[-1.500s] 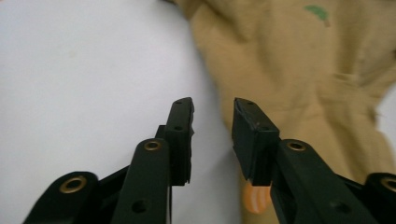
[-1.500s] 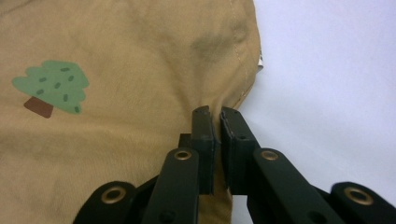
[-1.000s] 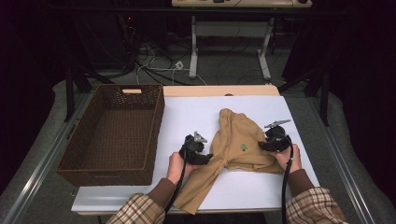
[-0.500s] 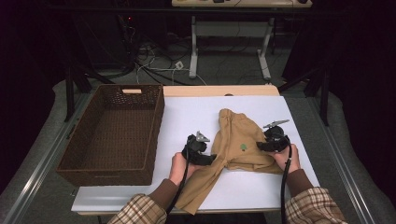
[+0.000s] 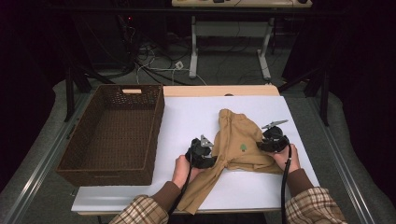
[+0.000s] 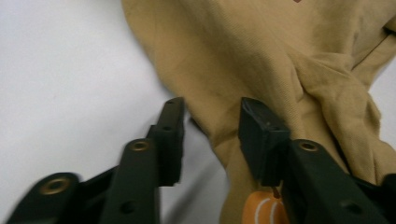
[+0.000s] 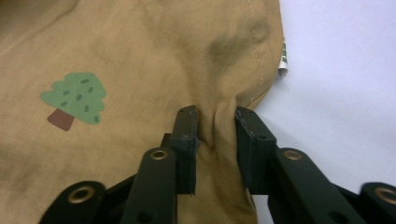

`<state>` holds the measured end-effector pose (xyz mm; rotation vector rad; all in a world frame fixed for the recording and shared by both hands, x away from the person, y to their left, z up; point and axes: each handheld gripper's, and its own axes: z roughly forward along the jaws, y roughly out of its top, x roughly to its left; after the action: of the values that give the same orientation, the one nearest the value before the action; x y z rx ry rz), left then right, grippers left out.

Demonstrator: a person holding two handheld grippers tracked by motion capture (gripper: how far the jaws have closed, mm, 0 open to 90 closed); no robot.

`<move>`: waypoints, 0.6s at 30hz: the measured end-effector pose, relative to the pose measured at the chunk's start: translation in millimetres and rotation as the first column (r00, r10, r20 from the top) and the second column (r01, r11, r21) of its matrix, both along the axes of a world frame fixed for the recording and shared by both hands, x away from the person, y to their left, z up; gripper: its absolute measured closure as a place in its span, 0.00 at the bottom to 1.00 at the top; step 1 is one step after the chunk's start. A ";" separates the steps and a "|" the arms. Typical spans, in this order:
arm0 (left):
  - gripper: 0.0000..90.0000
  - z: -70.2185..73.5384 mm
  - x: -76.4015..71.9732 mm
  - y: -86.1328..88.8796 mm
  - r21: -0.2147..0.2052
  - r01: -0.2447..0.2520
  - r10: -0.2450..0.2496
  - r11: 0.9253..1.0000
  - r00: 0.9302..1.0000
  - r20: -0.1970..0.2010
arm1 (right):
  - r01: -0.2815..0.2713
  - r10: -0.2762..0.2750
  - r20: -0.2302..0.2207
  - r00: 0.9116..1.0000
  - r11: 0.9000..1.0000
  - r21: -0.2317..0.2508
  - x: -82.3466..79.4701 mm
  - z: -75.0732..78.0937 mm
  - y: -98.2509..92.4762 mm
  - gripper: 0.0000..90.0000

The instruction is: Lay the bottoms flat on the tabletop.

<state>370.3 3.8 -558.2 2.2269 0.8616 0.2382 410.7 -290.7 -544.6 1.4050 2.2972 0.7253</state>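
Note:
A tan garment (image 5: 236, 137) with a small green tree print (image 7: 74, 98) lies crumpled on the white table (image 5: 187, 116), one long part trailing to the front edge. My left gripper (image 5: 208, 155) sits at its left edge. In the left gripper view its jaws (image 6: 212, 135) have just been closing and straddle the cloth's edge (image 6: 224, 116), with a gap still beside the left pad. My right gripper (image 5: 262, 144) is at the garment's right side. Its jaws (image 7: 215, 126) have just been closing and pinch a raised fold of the cloth (image 7: 217, 116).
A deep brown wicker basket (image 5: 158, 126) stands on the left, against the table's edge. A small label (image 7: 282, 60) pokes out from under the garment's hem. Bare white tabletop lies behind and to the left of the garment. Cables and table legs are on the floor beyond.
My left gripper has edged a little to the right, onto the garment's edge. The right hand and the garment have stayed put.

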 end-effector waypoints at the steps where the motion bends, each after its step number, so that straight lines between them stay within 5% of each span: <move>1: 0.77 -0.2 -0.3 0.1 -0.006 0.012 -0.012 1.000 1.000 -0.004 | 0.000 0.000 0.000 1.000 1.000 -0.002 -0.2 0.2 0.2 0.83; 5: 0.97 -1.8 -3.3 -0.2 -0.025 0.038 -0.038 0.999 0.999 0.000 | -0.019 0.020 0.024 1.000 0.999 -0.025 -2.2 0.2 2.8 0.91; 18: 0.99 7.0 -3.6 21.2 -0.025 -0.027 0.028 0.999 0.999 0.024 | -0.060 0.062 0.109 0.992 0.998 -0.025 -11.5 10.6 16.2 0.94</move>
<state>366.8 24.9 -551.3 2.1867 0.8781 0.2655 399.2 -274.6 -534.0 1.2582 2.2647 0.7737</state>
